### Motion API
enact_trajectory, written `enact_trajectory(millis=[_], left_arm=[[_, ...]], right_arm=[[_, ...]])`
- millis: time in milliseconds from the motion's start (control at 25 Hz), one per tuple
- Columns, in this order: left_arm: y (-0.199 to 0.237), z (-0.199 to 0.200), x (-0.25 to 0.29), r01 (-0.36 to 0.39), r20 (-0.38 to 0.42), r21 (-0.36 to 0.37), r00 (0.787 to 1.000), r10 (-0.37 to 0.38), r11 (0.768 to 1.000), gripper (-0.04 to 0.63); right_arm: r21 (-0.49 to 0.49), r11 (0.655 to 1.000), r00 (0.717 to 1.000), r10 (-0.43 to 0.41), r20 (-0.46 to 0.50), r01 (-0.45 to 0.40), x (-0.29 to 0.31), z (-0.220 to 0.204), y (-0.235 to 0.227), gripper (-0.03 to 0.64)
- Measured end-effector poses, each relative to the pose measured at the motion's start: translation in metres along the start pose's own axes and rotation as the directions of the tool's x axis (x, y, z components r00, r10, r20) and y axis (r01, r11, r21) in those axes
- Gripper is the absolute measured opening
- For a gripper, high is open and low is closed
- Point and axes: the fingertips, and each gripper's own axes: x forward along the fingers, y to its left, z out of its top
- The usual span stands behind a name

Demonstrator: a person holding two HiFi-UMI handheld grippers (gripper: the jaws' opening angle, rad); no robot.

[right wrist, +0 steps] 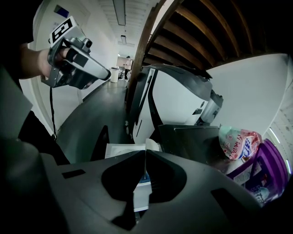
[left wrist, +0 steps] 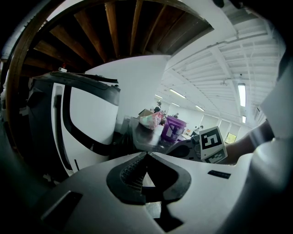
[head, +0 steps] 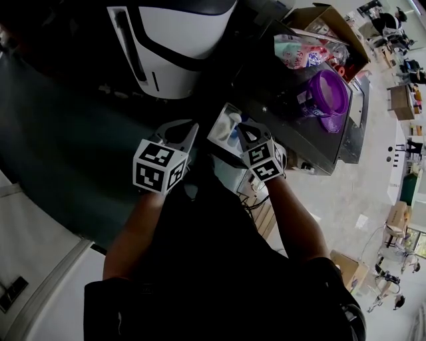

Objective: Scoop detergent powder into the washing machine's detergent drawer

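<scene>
Seen from the head camera, a glossy white washing machine [head: 174, 46] with curved black trim stands at 12 o'clock. Just above the picture's centre, its detergent drawer [head: 221, 130], a shallow white plastic tray with a blue insert, is pulled open. At 2 o'clock a round, translucent purple tub [head: 327, 93] sits on a dark, smooth countertop [head: 313, 143]. Past it lies a crinkled pink and teal detergent bag [head: 298, 50], and beyond that an open brown cardboard box [head: 318, 16].

The left gripper [left wrist: 147, 153] is matt white plastic with a ribbed dark pad inside. Its jaws are pressed together at the tips with nothing between them, leaving only a small triangular gap lower down. It points toward the machine and hangs just left of the drawer, apart from it.

The right gripper [right wrist: 144, 152] is dark grey, and its jaws are also closed, with only a thin seam between them and nothing pinched. In its own view the white drawer and blue insert lie right behind the jaw tips. Whether the tips touch the drawer cannot be told.

Both bare forearms reach up from 6 o'clock, elbows bent, out of short dark sleeves. Each hand is hidden under a cube of black and white square markers. The left forearm [head: 126, 233] angles toward 12 o'clock, and the right forearm [head: 299, 220] leans toward 11 o'clock, so the two grippers sit near each other at the centre.
</scene>
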Motion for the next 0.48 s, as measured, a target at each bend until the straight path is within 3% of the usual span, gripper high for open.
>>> enact_trajectory(millis=[200, 480], left_arm=[[0.0009, -0.0039, -0.0044, -0.004, 0.0, -0.002, 1.0, 0.004, 1.0, 0.008], [-0.002, -0.0039, -0.0093, -0.01, 0.004, 0.0, 1.0, 0.01, 1.0, 0.008]], right_arm=[[0.037, 0.999, 1.0, 0.023, 0.008, -0.024, 0.0005, 0.0003, 0.0045, 0.023], [0.017, 1.0, 1.0, 0.0, 0.021, -0.001, -0.0064, 0.006, -0.0012, 0.022]])
